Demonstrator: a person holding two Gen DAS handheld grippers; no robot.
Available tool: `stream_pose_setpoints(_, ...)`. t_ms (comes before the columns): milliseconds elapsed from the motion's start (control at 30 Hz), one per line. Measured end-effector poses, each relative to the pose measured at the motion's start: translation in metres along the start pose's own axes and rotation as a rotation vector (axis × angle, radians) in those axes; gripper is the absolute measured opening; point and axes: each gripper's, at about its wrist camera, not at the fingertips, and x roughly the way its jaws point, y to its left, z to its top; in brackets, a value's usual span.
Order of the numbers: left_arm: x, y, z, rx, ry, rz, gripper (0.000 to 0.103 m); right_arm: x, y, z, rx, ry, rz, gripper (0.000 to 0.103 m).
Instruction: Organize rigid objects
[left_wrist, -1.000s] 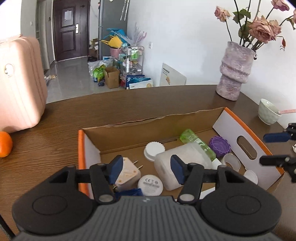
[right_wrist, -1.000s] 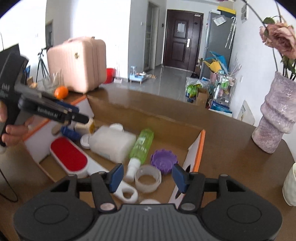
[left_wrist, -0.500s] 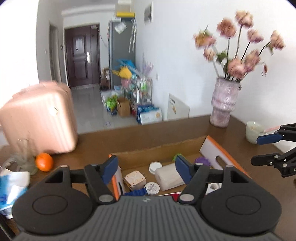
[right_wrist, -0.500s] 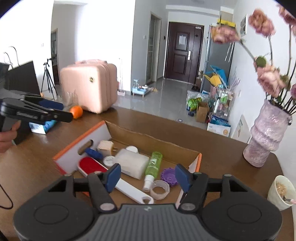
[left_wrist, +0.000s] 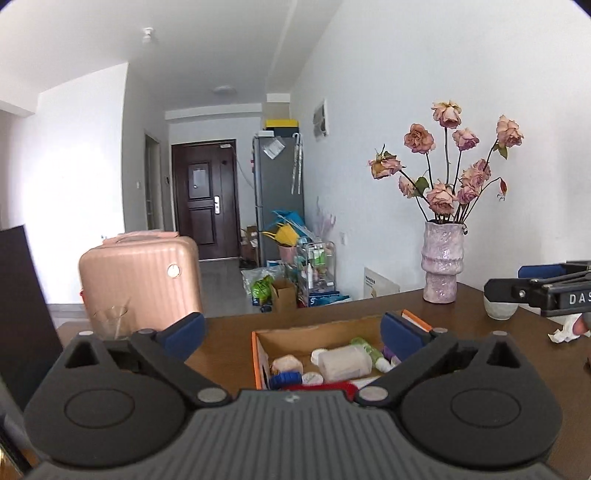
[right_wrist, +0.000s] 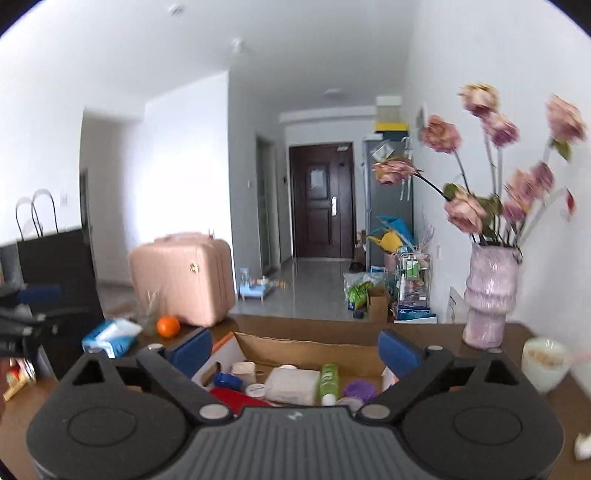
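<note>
Both the left tongs (left_wrist: 291, 334) and the right tongs (right_wrist: 295, 349) have just been spreading and stand released, nothing between their pads. The cardboard box (right_wrist: 306, 349) sits on the brown worktop (left_wrist: 229, 330), holding a green bottle (right_wrist: 328, 380), a whitish container (right_wrist: 291, 386) and what looks like a purple lid (right_wrist: 356, 389).
</note>
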Motion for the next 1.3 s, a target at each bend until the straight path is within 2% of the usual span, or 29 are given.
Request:
stream_pose_setpoints(167, -0.027, -0.001, -0.02, -0.03, 0.003, 0.015, 0.103, -0.021, 0.015, -0.023, -0.001, -0.018, -0.03, 0.1)
stream_pose_setpoints(267, -0.043, -0.001, -0.024, -0.038, -0.013, 0.015, 0.103, -0.032, 0.025, -0.026, -0.01, -0.001, -0.004, 0.1)
stream_pose_setpoints(533, -0.083, -0.002, -0.031, -0.047, -0.049, 0.017, 0.103, -0.072, 0.046, -0.036, -0.023, -0.053, -0.048, 0.1)
stream_pose_setpoints(833, -0.157, -0.008, -0.073, -0.091, -0.068, -0.023, 0.103, -0.136, 0.076, -0.079, -0.061, -0.031, -0.075, 0.101)
stream_pose_setpoints(933, -0.185, -0.012, -0.089, -0.079, -0.075, 0.003, 0.103, -0.165, 0.088, -0.098, -0.054, -0.025, -0.035, 0.101)
stream_pose_setpoints(1067, -0.217, -0.021, -0.112, -0.101, -0.034, 0.091, 0.103, -0.2, 0.106, -0.117, -0.072, -0.042, -0.015, 0.103)
stream_pose_setpoints(1200, -0.253, -0.033, -0.143, -0.089, -0.024, 0.099, 0.103, -0.24, 0.127, -0.156, -0.114, -0.099, -0.081, 0.103)
stream_pose_setpoints(1233, -0.26, -0.038, -0.147, -0.072, -0.032, 0.082, 0.103, -0.252, 0.132, -0.167, -0.123, -0.129, -0.105, 0.103)
stream_pose_setpoints(1300, -0.268, -0.049, -0.154, -0.008, -0.039, 0.046, 0.103, -0.271, 0.136, -0.182, -0.072, -0.131, -0.154, 0.103)
